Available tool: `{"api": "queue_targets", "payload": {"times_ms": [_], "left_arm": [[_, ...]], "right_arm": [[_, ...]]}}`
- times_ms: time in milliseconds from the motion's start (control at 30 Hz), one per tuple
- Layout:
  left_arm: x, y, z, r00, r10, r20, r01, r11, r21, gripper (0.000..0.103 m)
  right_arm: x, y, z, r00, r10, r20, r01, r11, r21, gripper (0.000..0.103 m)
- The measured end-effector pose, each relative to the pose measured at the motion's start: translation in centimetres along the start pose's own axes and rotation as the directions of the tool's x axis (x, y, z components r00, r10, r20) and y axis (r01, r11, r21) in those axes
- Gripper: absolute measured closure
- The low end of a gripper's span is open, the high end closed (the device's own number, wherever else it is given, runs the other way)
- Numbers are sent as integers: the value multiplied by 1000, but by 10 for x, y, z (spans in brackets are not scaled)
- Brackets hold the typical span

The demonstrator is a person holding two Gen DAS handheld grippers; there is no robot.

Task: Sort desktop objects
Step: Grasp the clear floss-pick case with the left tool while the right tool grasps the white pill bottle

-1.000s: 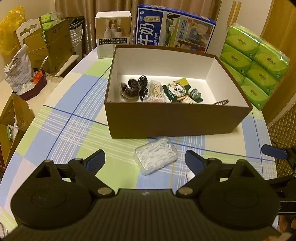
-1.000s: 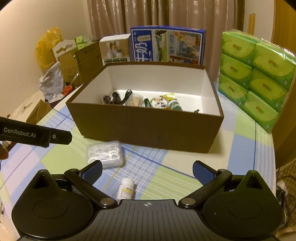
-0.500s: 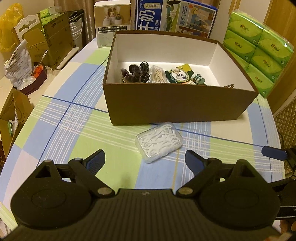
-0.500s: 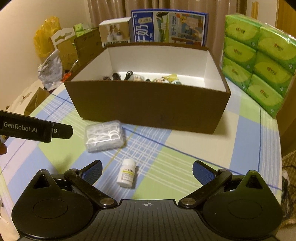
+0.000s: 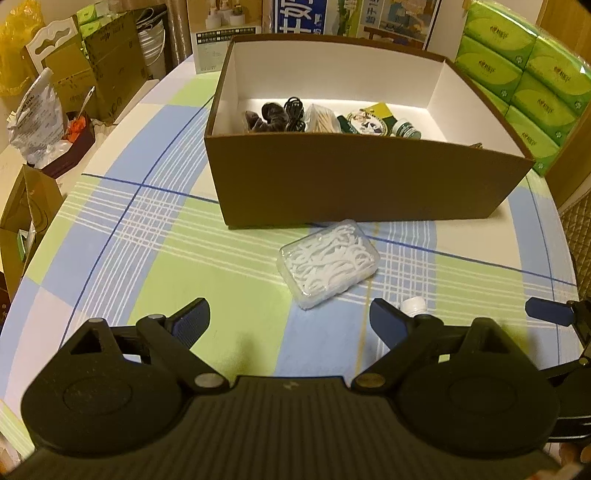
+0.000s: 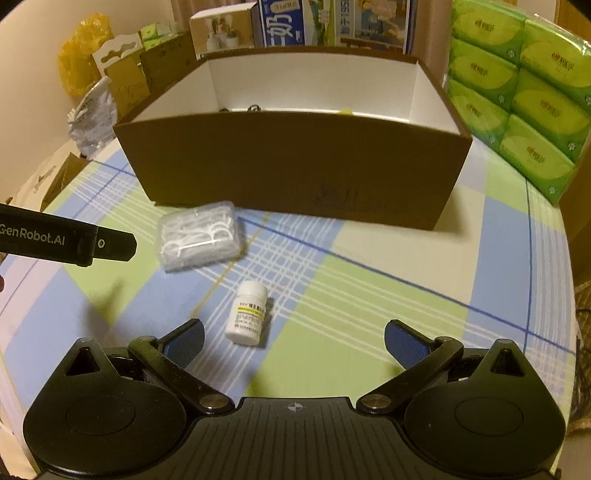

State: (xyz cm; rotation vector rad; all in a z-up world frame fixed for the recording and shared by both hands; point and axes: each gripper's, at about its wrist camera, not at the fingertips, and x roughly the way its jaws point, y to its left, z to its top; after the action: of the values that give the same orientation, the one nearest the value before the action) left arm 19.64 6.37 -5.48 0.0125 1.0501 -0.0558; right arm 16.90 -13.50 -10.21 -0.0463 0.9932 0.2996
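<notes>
A brown cardboard box (image 5: 362,184) with a white inside stands on the checked tablecloth and holds several small items. A clear case of white floss picks (image 5: 328,262) lies in front of it, also in the right wrist view (image 6: 199,234). A small white pill bottle (image 6: 249,314) lies on its side nearer me; only its cap (image 5: 413,304) shows in the left wrist view. My left gripper (image 5: 290,325) is open and empty, just short of the floss case. My right gripper (image 6: 293,341) is open and empty, just behind the bottle.
Green tissue packs (image 6: 517,96) are stacked right of the box. A blue milk carton box (image 5: 351,18) and a white box (image 5: 221,40) stand behind it. Bags and cartons (image 5: 55,103) crowd the left beyond the table edge. The left gripper's finger (image 6: 66,240) juts in at left.
Both grippers have pulled back and lowered toward the table. The box sits higher in both views, and the pill bottle has come fully into the right wrist view. Jaws stayed open.
</notes>
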Motion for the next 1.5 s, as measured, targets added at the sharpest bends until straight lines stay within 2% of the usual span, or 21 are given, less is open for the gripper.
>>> {"api": "queue_targets", "payload": {"times_ms": [167,367,700,767,867,1000,1100,1133,1500], "left_arm": [[8,0,-3,1000,4,-20,-4,1000,4,12],[19,3,-5,999,14,-43,-14,1000,1,12],[35,7,-5,997,27,-74,-27,1000,-1,12],[38,8,-6,996,27,-80,-28,1000,-1,12],[41,9,-6,996,27,-86,-27,1000,1,12],[44,9,-7,996,25,-90,-25,1000,2,12],[46,8,-7,996,19,-89,-19,1000,5,12],[47,7,-6,996,16,-89,-16,1000,6,12],[57,-4,4,997,-36,-62,34,999,-20,12]], "right_arm": [[8,4,-3,1000,8,-13,-8,1000,-8,2],[19,14,-11,1000,-7,-13,6,997,-77,2],[33,23,-16,1000,28,11,-27,995,-97,2],[36,25,-16,999,33,24,-31,994,-107,8],[41,27,-16,998,47,31,-44,993,-111,29],[46,26,-14,997,57,42,-52,992,-111,50],[49,25,-14,997,68,28,-65,991,-117,74],[49,24,-14,998,61,30,-57,992,-117,79],[42,-30,-15,998,-54,34,54,999,5,79]]}}
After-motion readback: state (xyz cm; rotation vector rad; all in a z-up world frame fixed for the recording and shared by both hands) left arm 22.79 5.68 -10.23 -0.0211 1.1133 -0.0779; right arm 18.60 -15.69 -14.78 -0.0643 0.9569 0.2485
